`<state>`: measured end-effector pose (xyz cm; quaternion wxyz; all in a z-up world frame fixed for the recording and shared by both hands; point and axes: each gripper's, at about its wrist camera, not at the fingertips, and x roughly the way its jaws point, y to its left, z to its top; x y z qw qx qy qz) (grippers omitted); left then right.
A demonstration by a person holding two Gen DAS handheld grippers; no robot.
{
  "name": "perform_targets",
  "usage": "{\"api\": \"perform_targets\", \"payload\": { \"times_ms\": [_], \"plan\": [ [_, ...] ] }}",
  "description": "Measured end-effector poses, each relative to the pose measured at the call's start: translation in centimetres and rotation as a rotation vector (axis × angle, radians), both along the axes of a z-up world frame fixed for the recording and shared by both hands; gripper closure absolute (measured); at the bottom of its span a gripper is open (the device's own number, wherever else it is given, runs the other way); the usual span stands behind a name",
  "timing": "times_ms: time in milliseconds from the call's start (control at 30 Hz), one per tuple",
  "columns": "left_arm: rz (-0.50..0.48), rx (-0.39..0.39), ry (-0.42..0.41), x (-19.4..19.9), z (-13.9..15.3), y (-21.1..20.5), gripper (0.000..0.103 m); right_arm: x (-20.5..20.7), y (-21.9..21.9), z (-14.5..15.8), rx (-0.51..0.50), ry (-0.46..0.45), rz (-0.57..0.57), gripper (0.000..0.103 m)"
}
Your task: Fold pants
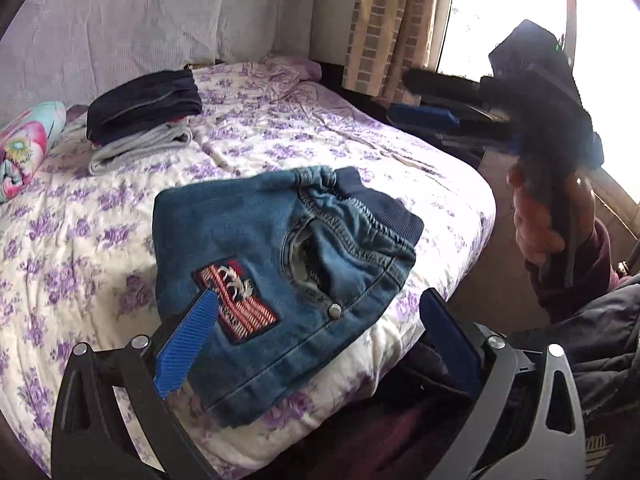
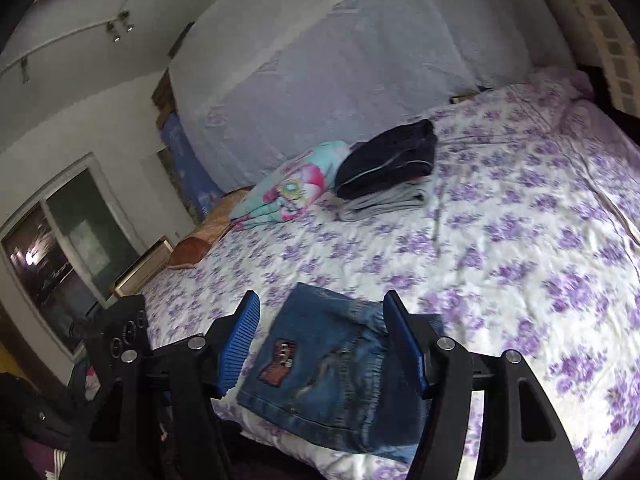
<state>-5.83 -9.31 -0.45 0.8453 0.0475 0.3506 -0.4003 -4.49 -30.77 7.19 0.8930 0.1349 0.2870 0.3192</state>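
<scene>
Right gripper (image 2: 322, 346) held above the bed (image 2: 520, 240), jaws apart, nothing between its pads — folded jeans (image 2: 320, 376) lie below it at the bed's near edge. Left gripper (image 1: 316, 344) open too, empty, jeans just ahead. Beyond them — stack of folded clothes (image 2: 386, 168), well apart.

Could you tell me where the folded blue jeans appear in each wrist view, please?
Left wrist view: the folded blue jeans lie centre frame, at the bed's near edge.
Right wrist view: folded blue jeans lie bottom centre, seen between the pads.
Shared landmark: the dark folded stack farther back on the bed.
</scene>
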Motion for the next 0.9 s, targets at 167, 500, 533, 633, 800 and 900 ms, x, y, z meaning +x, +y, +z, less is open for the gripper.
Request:
{"api": "perform_targets", "payload": {
  "times_ms": [167,500,533,633,800,900],
  "plan": [
    [0.009,0.0,0.101,0.9,-2.5,0.1,0.005,6.8,9.3,-2.0,-0.179,0.136,0.14,0.041],
    [0.042,-0.002,0.026,1.3,-4.8,0.0,0.005,13.4,9.6,-10.6,-0.184,0.427,0.108,0.095],
    [0.035,-0.009,0.026,1.1,-4.3,0.1,0.005,13.3,9.7,-9.7,-0.184,0.427,0.109,0.094],
    [-0.024,-0.064,0.027,0.2,-2.8,0.5,0.005,12.3,10.5,-5.9,-0.152,0.357,0.163,0.089],
    [-0.084,-0.01,0.059,-0.3,-4.7,-1.4,0.005,15.4,14.7,-8.1,-0.299,0.394,0.169,0.094],
    [-0.053,-0.017,0.067,0.1,-5.7,-1.6,0.005,17.9,14.2,-12.9,-0.227,0.475,0.179,0.103]
  ]
}}
